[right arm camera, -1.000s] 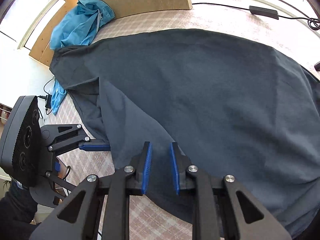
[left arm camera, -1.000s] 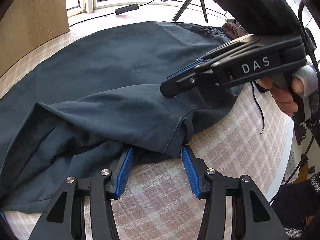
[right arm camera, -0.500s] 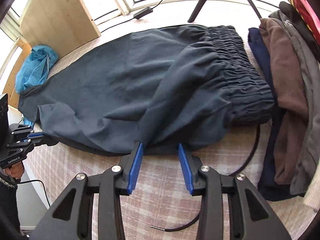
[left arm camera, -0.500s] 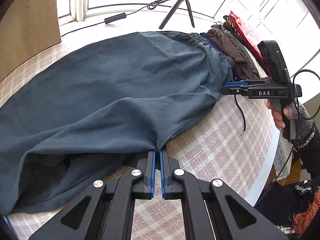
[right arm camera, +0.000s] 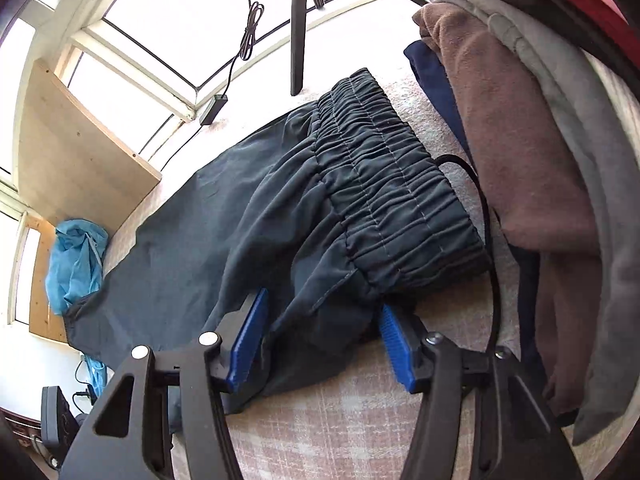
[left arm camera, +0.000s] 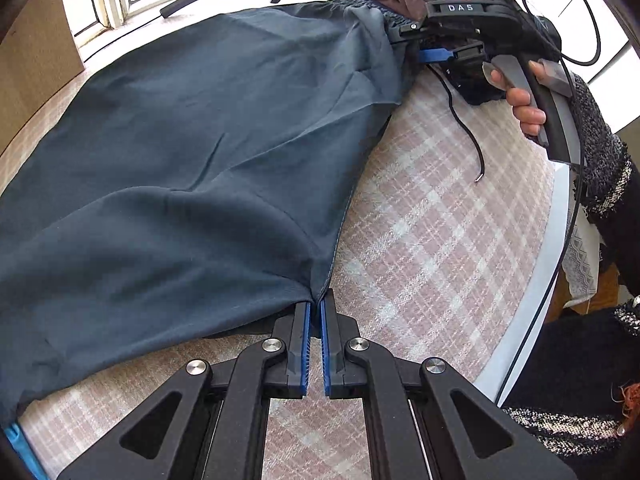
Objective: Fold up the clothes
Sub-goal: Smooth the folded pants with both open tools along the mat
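Observation:
Dark blue-grey trousers (left arm camera: 192,152) lie spread across a pink checked tablecloth (left arm camera: 432,240). My left gripper (left arm camera: 315,312) is shut on the trousers' hem corner, and the cloth stretches away from its blue pads. In the right wrist view the gathered elastic waistband (right arm camera: 392,188) sits just ahead. My right gripper (right arm camera: 320,328) is open, its blue pads straddling the fabric just below the near end of the waistband. The left wrist view shows that right gripper (left arm camera: 416,46) at the waistband, held by a hand (left arm camera: 524,100).
A pile of folded clothes, brown (right arm camera: 516,128) and grey (right arm camera: 592,152), lies right of the waistband. A black cord (left arm camera: 464,116) trails on the cloth. A light blue garment (right arm camera: 76,264) lies by a wooden board (right arm camera: 76,156). A tripod leg (right arm camera: 298,28) stands behind. The table edge (left arm camera: 532,280) curves at the right.
My left gripper closed on the hem and pulled it taut. My right gripper travelled from mid-trousers to the waistband end and now straddles the fabric there, open wider.

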Demonstrator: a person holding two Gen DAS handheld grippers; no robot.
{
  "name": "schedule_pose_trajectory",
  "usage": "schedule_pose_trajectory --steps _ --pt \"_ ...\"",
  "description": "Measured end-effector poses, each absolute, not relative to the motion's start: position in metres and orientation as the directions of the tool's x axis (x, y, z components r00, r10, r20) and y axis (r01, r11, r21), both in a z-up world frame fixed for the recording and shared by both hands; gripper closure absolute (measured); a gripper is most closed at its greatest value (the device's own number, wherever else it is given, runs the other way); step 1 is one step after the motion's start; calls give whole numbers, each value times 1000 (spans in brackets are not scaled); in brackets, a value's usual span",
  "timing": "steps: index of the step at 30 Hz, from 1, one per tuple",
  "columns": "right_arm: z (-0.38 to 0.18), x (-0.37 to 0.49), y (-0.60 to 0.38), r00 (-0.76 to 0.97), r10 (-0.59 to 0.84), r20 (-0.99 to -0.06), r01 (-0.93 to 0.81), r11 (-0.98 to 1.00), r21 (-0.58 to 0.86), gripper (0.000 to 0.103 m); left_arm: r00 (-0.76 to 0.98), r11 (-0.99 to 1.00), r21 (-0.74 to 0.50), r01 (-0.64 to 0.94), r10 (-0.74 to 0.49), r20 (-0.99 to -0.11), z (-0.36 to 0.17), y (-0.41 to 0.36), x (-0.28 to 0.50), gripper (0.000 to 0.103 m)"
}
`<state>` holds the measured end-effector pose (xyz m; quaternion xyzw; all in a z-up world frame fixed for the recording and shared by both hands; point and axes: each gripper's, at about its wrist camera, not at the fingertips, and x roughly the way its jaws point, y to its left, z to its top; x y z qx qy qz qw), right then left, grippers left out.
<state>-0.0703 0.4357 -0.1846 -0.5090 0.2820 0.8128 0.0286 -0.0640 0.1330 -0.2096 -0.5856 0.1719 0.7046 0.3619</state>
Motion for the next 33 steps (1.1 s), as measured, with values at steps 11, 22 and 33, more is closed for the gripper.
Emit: schedule_pose_trajectory --steps 11,22,33 --pt "-180 -50 429 -485 -94 -869 -276 -927 254 95 -158 -680 -80 -729 281 -946 -158 82 -57 82" --pt "-174 -55 411 -460 -31 -888 -294 -938 185 49 -67 -636 -128 -761 274 -959 -210 112 -111 75" --pt "-139 -67 360 -531 -118 -839 -89 -977 194 49 -300 -844 10 -536 180 -937 -130 23 -153 64"
